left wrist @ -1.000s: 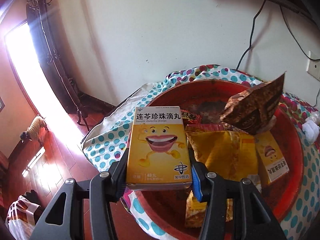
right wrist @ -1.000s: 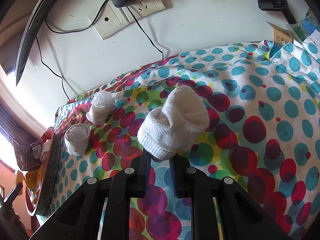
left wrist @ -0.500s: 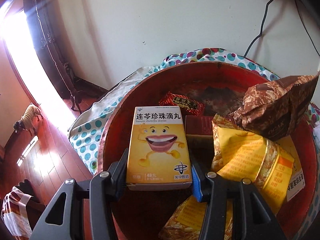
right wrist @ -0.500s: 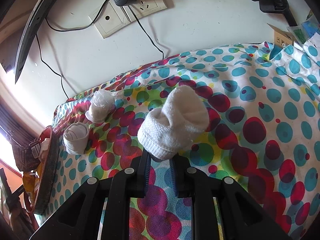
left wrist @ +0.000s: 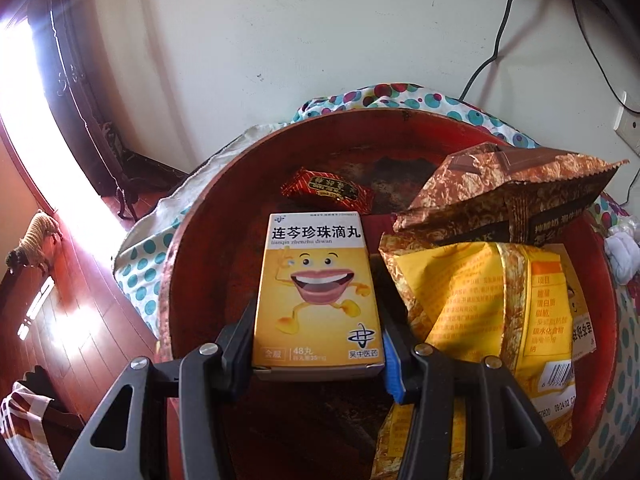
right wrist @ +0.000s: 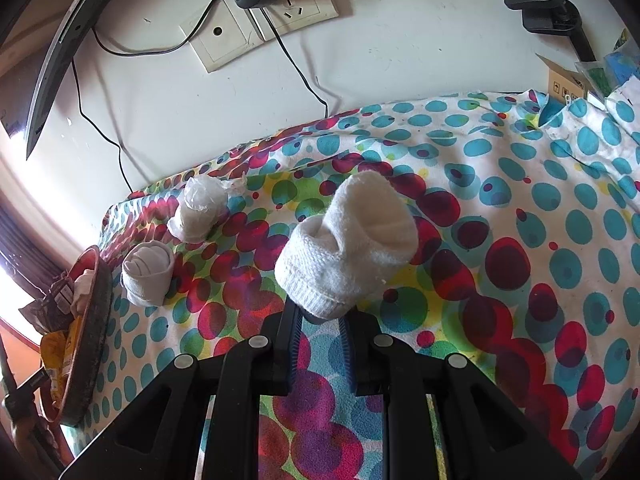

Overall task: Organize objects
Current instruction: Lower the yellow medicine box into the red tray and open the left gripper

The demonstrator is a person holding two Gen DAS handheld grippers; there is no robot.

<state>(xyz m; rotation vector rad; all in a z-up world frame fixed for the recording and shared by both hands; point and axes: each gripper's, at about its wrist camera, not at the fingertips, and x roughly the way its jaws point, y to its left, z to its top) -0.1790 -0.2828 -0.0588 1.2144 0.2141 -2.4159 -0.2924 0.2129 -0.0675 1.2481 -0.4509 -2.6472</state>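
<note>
**Box over the tray, sock in the other gripper: set down clean**

While you hold the yellow medicine box [left wrist: 318, 292] clamped in the left gripper [left wrist: 318, 356], it hangs over the red round tray [left wrist: 188, 264], w/ bare tray floor to its left and the yellow snack bag [left wrist: 472, 308] crowding its right side. Lower it onto that bare patch, flat, before letting go; don't drop it on the bags or the small red packet [left wrist: 326, 190] behind. Keep clear of the brown foil bag [left wrist: 508, 196], which prob. tips easily. Your right gripper [right wrist: 320, 320] is clenched on the rolled white sock [right wrist: 348, 240], above the dotted cloth surface [right wrist: 560, 240]. Two more white rolls [right wrist: 148, 276] sit nr the tray; park this one beside them.
</note>
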